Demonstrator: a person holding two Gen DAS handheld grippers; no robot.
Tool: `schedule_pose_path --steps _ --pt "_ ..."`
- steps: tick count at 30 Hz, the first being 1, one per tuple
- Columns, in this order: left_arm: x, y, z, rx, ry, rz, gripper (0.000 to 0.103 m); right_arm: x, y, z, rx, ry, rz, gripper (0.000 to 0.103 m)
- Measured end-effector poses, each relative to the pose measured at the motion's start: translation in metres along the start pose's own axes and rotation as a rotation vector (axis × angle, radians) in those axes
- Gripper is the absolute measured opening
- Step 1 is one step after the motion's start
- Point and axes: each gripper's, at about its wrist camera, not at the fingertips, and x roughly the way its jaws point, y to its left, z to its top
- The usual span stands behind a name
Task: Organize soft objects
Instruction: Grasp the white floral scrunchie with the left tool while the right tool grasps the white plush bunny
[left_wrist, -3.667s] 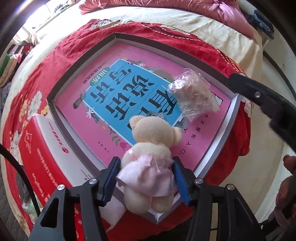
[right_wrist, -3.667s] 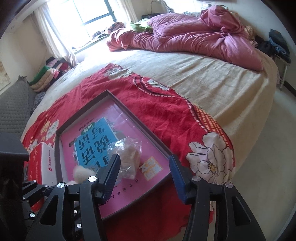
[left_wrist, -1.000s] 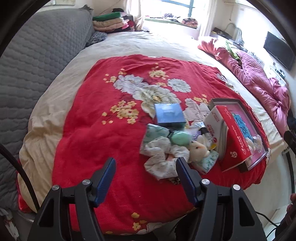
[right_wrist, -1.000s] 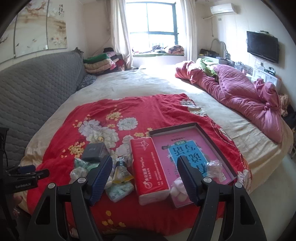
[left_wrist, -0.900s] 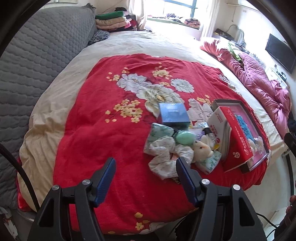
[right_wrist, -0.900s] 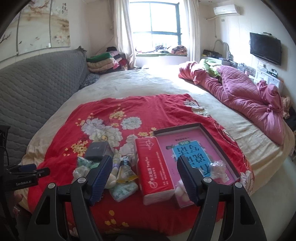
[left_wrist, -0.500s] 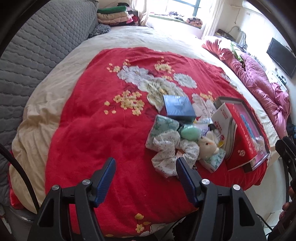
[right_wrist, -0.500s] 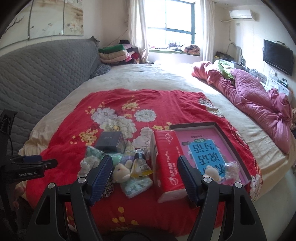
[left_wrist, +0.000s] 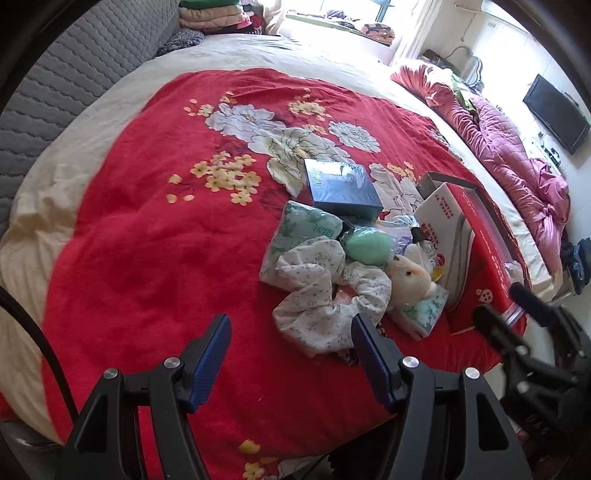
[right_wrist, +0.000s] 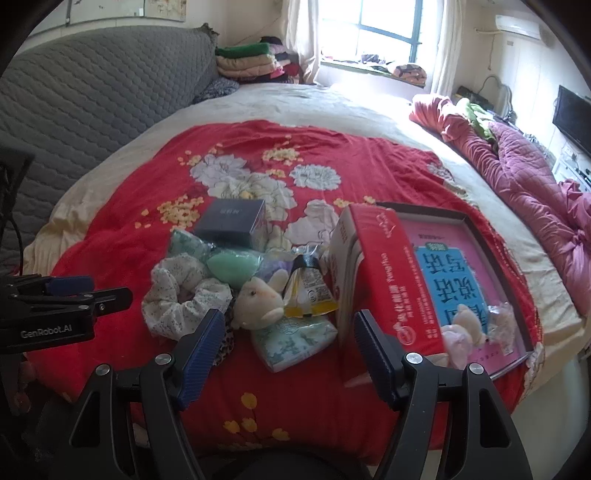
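A heap of soft things lies on the red flowered blanket (left_wrist: 147, 221): a white floral scrunchie (left_wrist: 325, 295) (right_wrist: 177, 291), a cream plush toy (left_wrist: 410, 280) (right_wrist: 258, 299), a green egg-shaped sponge (left_wrist: 367, 245) (right_wrist: 232, 267) and two green tissue packs (left_wrist: 306, 229) (right_wrist: 291, 341). My left gripper (left_wrist: 290, 332) (right_wrist: 92, 291) hangs open and empty just in front of the scrunchie. Also open and empty, my right gripper (right_wrist: 289, 328) (left_wrist: 502, 306) hovers in front of the plush toy and the nearer tissue pack. In the pink tray (right_wrist: 461, 225) lie a bear in a pink dress (right_wrist: 461, 328) and a clear bag (right_wrist: 502, 325).
A red tissue box (right_wrist: 384, 273) (left_wrist: 454, 236) leans on the tray's left side. A dark blue box (left_wrist: 341, 184) (right_wrist: 231, 218) sits behind the heap, a yellow sachet (right_wrist: 308, 291) beside the plush toy. A grey headboard (right_wrist: 92, 92) lies left, a pink quilt (right_wrist: 524, 177) right.
The bear that my left gripper held over the tray now lies in the tray. Both grippers have swung back and sunk towards the heap, still open.
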Motion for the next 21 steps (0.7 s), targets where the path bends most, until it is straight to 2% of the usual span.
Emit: schedule_pose_path --steps 6,10,15,21 --pt "0.022 0.003 0.007 -0.017 0.014 0.005 0.067 0.034 0.01 -0.001 0.001 0.043 0.008 0.074" --pt "0.032 0.0 0.009 0.027 0.005 0.032 0.067 0.054 0.013 -0.001 -0.012 0.066 -0.006 0.074" --pt "0.047 -0.001 0.012 0.027 0.033 0.003 0.067 0.07 0.011 -0.001 0.011 0.083 -0.011 0.074" --pt "0.056 -0.01 0.02 0.065 0.029 0.051 0.067 0.083 0.005 0.0 0.041 0.098 -0.013 0.074"
